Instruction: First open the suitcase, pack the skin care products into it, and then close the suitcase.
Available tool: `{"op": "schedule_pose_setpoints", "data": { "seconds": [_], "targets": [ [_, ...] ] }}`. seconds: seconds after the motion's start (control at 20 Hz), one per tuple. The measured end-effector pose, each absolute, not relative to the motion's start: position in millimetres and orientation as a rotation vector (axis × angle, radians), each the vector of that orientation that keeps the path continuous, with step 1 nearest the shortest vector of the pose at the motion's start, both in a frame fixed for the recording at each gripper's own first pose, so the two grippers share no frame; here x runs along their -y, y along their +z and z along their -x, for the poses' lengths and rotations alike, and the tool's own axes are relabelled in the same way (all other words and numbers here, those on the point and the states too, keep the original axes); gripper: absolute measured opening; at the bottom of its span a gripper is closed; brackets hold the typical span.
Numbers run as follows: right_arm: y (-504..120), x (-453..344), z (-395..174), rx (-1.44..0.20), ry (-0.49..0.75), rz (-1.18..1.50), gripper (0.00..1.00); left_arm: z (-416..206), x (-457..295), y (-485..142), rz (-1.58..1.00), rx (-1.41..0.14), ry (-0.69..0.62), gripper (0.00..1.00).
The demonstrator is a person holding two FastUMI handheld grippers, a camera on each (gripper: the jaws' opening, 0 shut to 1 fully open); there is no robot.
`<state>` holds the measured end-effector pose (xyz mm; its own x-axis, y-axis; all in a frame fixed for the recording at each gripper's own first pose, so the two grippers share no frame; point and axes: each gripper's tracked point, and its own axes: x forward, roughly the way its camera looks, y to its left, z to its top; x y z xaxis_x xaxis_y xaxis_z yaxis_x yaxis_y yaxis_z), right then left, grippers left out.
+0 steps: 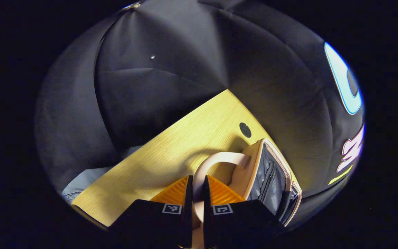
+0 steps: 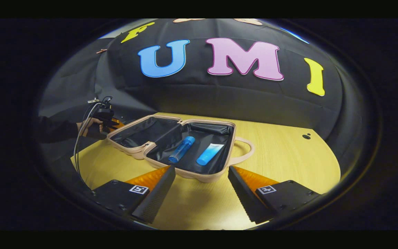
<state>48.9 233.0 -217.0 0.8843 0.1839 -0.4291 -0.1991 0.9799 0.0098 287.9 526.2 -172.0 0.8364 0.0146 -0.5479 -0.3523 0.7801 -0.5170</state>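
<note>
Lying open flat on the pale wooden table (image 2: 282,152), the small beige hard-shell suitcase (image 2: 199,178) with black fabric lining is seen in the right gripper view, both halves spread side by side. Two skin care products are already laid in the nearer half: a blue translucent cylindrical bottle (image 2: 181,149) and a light-blue squeeze tube (image 2: 210,154), set apart from each other on the lining.

In the left gripper view the left tongs (image 1: 197,193) are pressed close together on the suitcase's beige arched carry handle (image 1: 216,159), which passes between the fingers; both fingers appear to bear on it. In the right gripper view that same gripper is held by a hand in a dark sleeve (image 2: 90,128) at the far end of the case. The right tongs (image 2: 201,188) are spread wide and empty, poised just in front of the suitcase's near rim.

The shell is judged stiff and light, so the lid half should swing on its hinge without flexing. The smooth moulded rim is probably slippery; the handle or a rim edge would be the surest hold. The loose bottle may roll when the case is closed, so a slow swing is advised.
</note>
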Motion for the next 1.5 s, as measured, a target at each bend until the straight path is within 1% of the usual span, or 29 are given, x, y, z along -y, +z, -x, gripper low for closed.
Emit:
{"op": "schedule_pose_setpoints", "data": {
  "seconds": [0.15, 0.2, 0.25, 0.4, 0.55, 0.65, 0.85, 1.0, 1.15, 1.35, 1.5],
  "targets": [
    [-214.4, -220.9, -52.0, -0.447, 0.175, 0.047, 0.98, -279.9, -519.2, -143.3, 0.54, -0.512, 0.208, 0.1],
    [-209.4, -216.2, -54.1, -0.441, 0.165, 0.047, 0.98, -276.6, -518.7, -129.1, 0.488, -0.49, 0.206, 0.09],
    [-201.9, -210.4, -56.7, -0.422, 0.151, 0.039, 0.97, -272.5, -514.5, -110.8, 0.432, -0.463, 0.197, 0.07],
    [-175.7, -196.1, -62.5, -0.379, 0.118, 0.019, 0.98, -254.5, -477.1, -38.0, 0.318, -0.391, 0.16, 0.06],
    [-148.2, -177.5, -70.5, -0.344, 0.082, -0.011, 0.98, -234.8, -414.8, 41.1, 0.294, -0.317, 0.067, 0.06],
    [-128.1, -166.2, -73.3, -0.317, 0.068, -0.032, 0.98, -224.4, -361.0, 63.7, 0.27, -0.3, -0.015, 0.06],
    [-80.5, -133.8, -71.5, -0.215, 0.042, -0.022, 0.97, -216.0, -269.9, 89.5, 0.119, -0.292, -0.084, 0.06],
    [-58.1, -105.5, -68.4, -0.176, 0.033, -0.002, 0.97, -206.6, -196.0, 93.2, 0.088, -0.284, -0.128, 0.06],
    [-41.2, -80.1, -64.9, -0.168, 0.026, -0.044, 0.98, -202.6, -131.7, 79.2, 0.079, -0.293, -0.17, 0.06],
    [-26.0, -42.0, -60.3, -0.124, 0.021, -0.022, 0.98, -207.3, -57.9, 34.2, 0.116, -0.305, -0.21, 0.06],
    [-32.5, -23.6, -57.8, -0.139, 0.041, -0.003, 0.98, -218.5, -2.3, -20.7, 0.182, -0.383, -0.257, 0.06]
  ]
}}
